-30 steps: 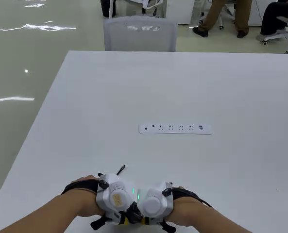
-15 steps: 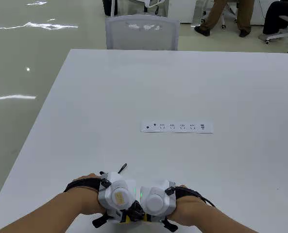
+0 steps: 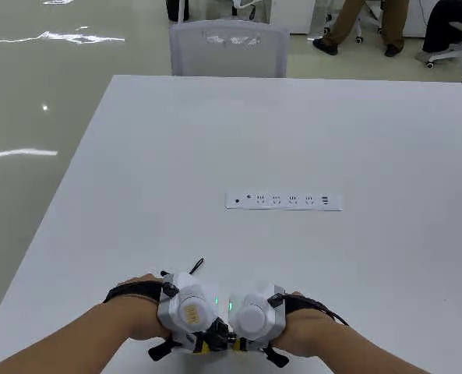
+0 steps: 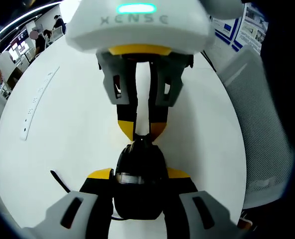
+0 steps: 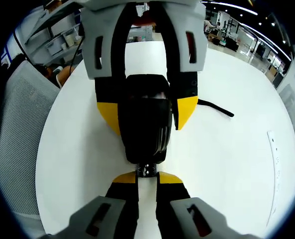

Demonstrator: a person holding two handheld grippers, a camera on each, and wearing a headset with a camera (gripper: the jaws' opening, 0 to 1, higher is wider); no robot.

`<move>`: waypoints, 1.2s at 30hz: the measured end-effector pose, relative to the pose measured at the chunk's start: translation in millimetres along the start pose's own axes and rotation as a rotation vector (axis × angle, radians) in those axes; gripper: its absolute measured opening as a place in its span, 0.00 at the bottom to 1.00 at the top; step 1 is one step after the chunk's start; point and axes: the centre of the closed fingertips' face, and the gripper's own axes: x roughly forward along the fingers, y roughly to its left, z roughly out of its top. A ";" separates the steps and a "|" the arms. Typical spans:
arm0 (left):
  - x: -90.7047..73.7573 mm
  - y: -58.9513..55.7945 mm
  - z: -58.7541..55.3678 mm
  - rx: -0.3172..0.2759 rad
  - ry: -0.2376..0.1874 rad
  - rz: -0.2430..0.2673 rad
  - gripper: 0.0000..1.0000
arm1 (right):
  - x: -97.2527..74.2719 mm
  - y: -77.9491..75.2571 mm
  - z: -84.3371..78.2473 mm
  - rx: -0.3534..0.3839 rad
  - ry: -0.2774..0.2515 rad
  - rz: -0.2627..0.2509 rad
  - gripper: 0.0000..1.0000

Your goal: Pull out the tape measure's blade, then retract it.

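Firstly, tape: black-and-yellow body on the table, on the near side of the strip and well apart from it; blade not yet out.
Left gripper: jaws clamped on the tape body.
Right gripper: jaws pinched on the hook at the tape's mouth, facing the left gripper.
Step in hand: judged as the start of the pull. Anchor the body with the left and draw the right straight away, roughly parallel to the strip, level, with no twist on the hook.
Risk: the bite on the hook looks small, so a skewed pull could slip it.
Open room: bare table on the strip's near side, toward its right end.
Edges: the table's left edge lies left of the strip, on the left gripper's side; chair stands beyond the strip.
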 end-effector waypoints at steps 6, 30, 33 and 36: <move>0.8 0.2 -0.3 0.002 0.000 0.003 0.33 | -4.8 0.9 -7.6 -0.004 0.013 0.007 0.10; 0.1 -0.3 2.1 -0.005 -0.004 0.003 0.34 | -13.9 -0.6 -32.9 0.005 0.066 0.014 0.11; -0.6 -0.9 2.8 -0.005 -0.005 0.003 0.33 | -15.1 0.0 -34.0 -0.001 0.072 0.015 0.10; -0.5 -0.9 2.9 -0.007 -0.004 0.004 0.34 | -16.2 -1.3 -36.6 -0.001 0.081 0.011 0.10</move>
